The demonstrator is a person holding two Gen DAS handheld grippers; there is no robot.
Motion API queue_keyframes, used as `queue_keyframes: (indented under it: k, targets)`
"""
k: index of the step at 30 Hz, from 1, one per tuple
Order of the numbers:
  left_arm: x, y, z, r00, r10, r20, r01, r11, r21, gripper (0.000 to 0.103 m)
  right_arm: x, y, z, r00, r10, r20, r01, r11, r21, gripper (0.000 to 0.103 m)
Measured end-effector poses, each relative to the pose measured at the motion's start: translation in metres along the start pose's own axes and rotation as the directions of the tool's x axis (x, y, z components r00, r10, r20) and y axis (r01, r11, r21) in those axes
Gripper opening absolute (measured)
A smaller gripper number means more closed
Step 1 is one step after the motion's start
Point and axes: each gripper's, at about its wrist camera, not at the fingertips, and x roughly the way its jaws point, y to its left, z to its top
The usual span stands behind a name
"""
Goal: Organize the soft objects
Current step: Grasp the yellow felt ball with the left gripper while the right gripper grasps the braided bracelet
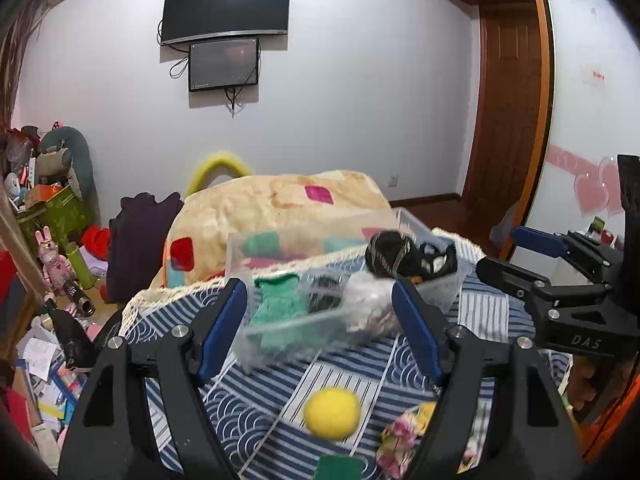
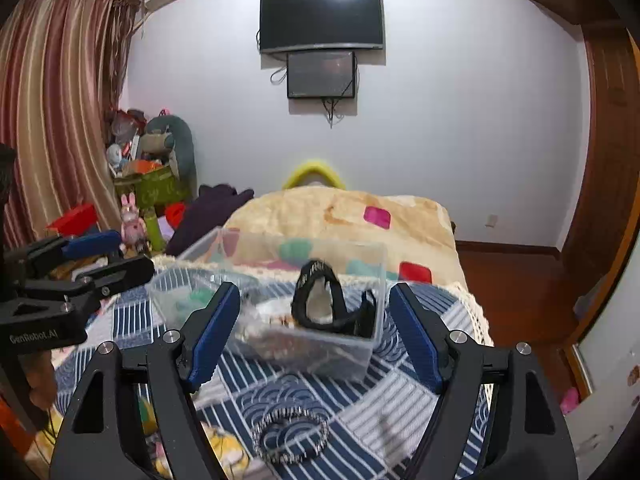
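Note:
A clear plastic bin (image 1: 448, 292) (image 2: 360, 356) stands on the blue patterned bed cover (image 1: 256, 404) (image 2: 400, 400). It holds a green knit piece (image 1: 280, 300), a black fabric band (image 1: 394, 254) (image 2: 316, 296) and pale items. My left gripper (image 1: 320, 316) is open, just in front of the bin. My right gripper (image 2: 316, 328) is open, also facing the bin. A yellow ball (image 1: 331, 412), a floral fabric piece (image 1: 400, 440) and a green pad (image 1: 340, 466) lie near the left gripper. A beaded dark ring (image 2: 290, 434) lies below the right gripper.
A cream blanket with coloured squares (image 1: 280, 208) (image 2: 344, 216) is heaped behind the bin. Cluttered toys and boxes (image 1: 52, 208) fill the floor at the left. A wooden door (image 1: 508, 100) stands at the right. The right gripper's body (image 1: 568, 300) shows beside the bin.

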Motion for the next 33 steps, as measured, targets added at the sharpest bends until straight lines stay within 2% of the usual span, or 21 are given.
queue_keyframes:
  k: [8, 17, 22, 27, 30, 31, 33]
  targets:
    - [0.016, 0.005, -0.036, 0.994, -0.016, -0.112, 0.013, 0.999, -0.029, 0.075, 0.021, 0.001, -0.035, 0.991, 0.029, -0.130, -0.026, 0.999, 0.029, 0.075]
    - [0.036, 0.006, -0.067, 0.977, -0.030, -0.209, 0.021, 0.999, -0.043, 0.075, 0.060, 0.007, -0.067, 0.948, 0.075, -0.310, -0.062, 0.997, 0.052, 0.075]
    - [0.049, 0.004, -0.077, 0.964, -0.062, -0.257, 0.048, 0.997, -0.062, 0.075, 0.072, 0.014, -0.076, 0.924, 0.050, -0.378, -0.046, 0.999, 0.017, 0.075]
    - [0.057, -0.001, -0.082, 0.959, -0.072, -0.275, 0.057, 0.996, -0.062, 0.075, 0.073, 0.021, -0.074, 0.926, 0.031, -0.377, -0.036, 0.999, -0.008, 0.074]
    - [0.061, 0.001, -0.083, 0.955, -0.088, -0.283, 0.067, 0.994, -0.084, 0.075, 0.072, 0.019, -0.074, 0.934, 0.013, -0.357, -0.013, 1.000, 0.002, 0.064]
    - [0.062, 0.002, -0.082, 0.954, -0.095, -0.285, 0.071, 0.993, -0.096, 0.073, 0.069, 0.017, -0.076, 0.936, 0.008, -0.351, -0.007, 1.000, 0.004, 0.057]
    - [0.064, 0.005, -0.083, 0.952, -0.103, -0.289, 0.073, 0.991, -0.112, 0.061, 0.068, 0.013, -0.076, 0.940, 0.005, -0.342, -0.002, 1.000, 0.007, 0.044]
